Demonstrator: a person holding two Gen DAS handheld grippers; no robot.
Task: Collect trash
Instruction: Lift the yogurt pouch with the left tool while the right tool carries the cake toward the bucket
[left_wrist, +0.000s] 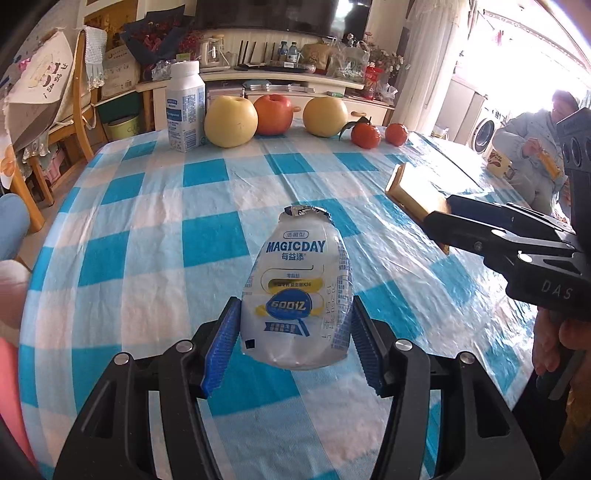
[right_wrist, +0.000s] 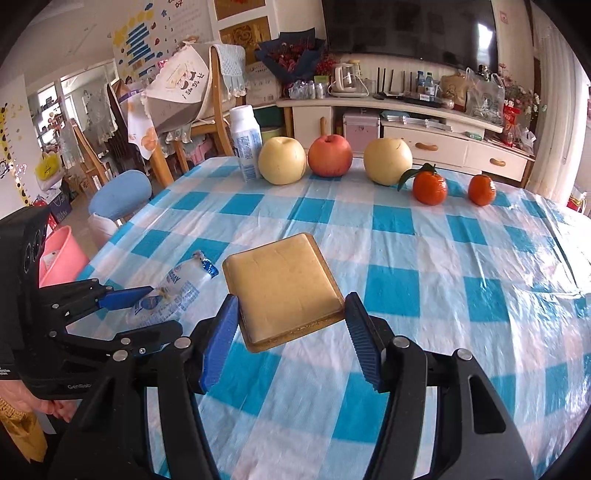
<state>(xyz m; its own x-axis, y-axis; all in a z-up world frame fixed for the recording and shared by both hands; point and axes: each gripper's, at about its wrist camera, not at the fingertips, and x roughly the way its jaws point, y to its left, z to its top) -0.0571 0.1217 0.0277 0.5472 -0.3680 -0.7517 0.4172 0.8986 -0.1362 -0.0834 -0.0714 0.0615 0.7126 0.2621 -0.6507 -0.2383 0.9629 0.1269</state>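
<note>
Both hand-held grippers (left_wrist: 295, 345) (right_wrist: 291, 334) clamped, raised.

Blue-and-white checked tablecloth (right_wrist: 406, 258), tan tray (right_wrist: 284, 284), white-and-blue bottle (left_wrist: 295, 295), blue pads (left_wrist: 221, 350)

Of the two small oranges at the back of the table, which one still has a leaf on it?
The left mandarin, the one nearer the yellow pear, carries a green leaf at its stem. The right mandarin is bare.

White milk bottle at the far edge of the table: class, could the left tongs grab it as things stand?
Probably not. The left tongs are already shut on a squashed drink bottle. The path across the tablecloth to the milk bottle looks clear, though.
</note>
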